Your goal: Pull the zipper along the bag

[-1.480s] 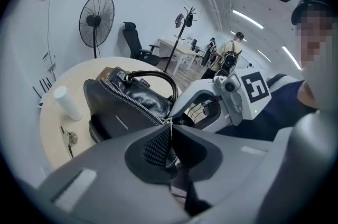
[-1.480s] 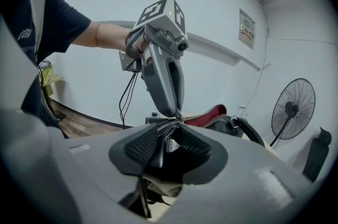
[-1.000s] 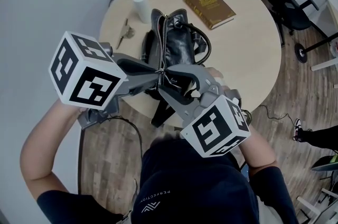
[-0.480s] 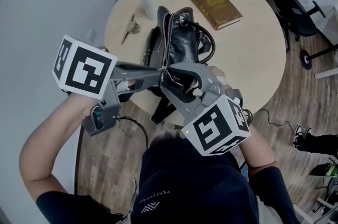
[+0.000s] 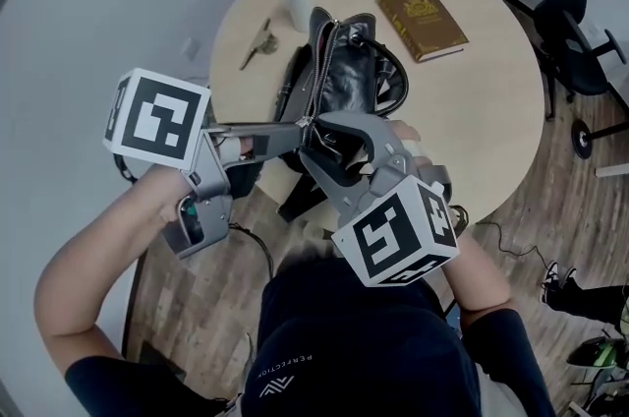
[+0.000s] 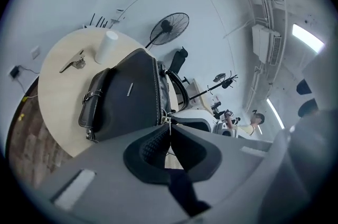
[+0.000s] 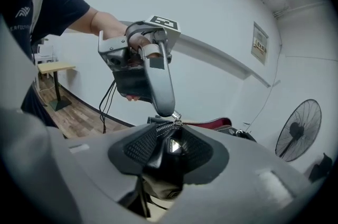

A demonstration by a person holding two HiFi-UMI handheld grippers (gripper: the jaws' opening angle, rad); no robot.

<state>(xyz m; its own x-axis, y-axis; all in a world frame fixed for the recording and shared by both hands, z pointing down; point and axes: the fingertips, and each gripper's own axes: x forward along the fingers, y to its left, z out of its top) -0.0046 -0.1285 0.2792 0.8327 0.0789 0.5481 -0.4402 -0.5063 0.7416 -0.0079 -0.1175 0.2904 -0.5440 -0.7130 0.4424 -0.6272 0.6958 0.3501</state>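
The bag (image 5: 344, 81) is standing upright on the round table (image 5: 472, 110), left of its middle, with its near end reaching over the table's near edge. It is showing glossy, creased black leather. Rolled handles (image 5: 391, 81) are looping out to its right, and a buckled strap (image 6: 90, 99) and a small metal plate (image 6: 129, 90) are sitting on its left side. Any lettering on the plate is too small to read.

A silver-toothed zipper (image 5: 319, 71) is running along the top and gaping open toward the far end. Red lining (image 7: 214, 123) is showing through the gap.

The left gripper (image 5: 307, 122) is coming in from the left. Its ribbed jaws have just been closing and are now pinching the thin metal zipper pull (image 6: 169, 120) at the bag's near end. The right gripper (image 5: 316, 142) is clamping the leather of that same near end between its textured pads, just below the slider.

On the far right a brown book (image 5: 423, 22) is lying flat. It is carrying a gold emblem and border, and its lettering is not legible. A plain white cup (image 5: 295, 0) is standing left of the bag's far end, and keys (image 5: 260, 41) are lying near it. The person's dark shirt (image 5: 334, 346) is showing the word "PERFECTION" in small white print.
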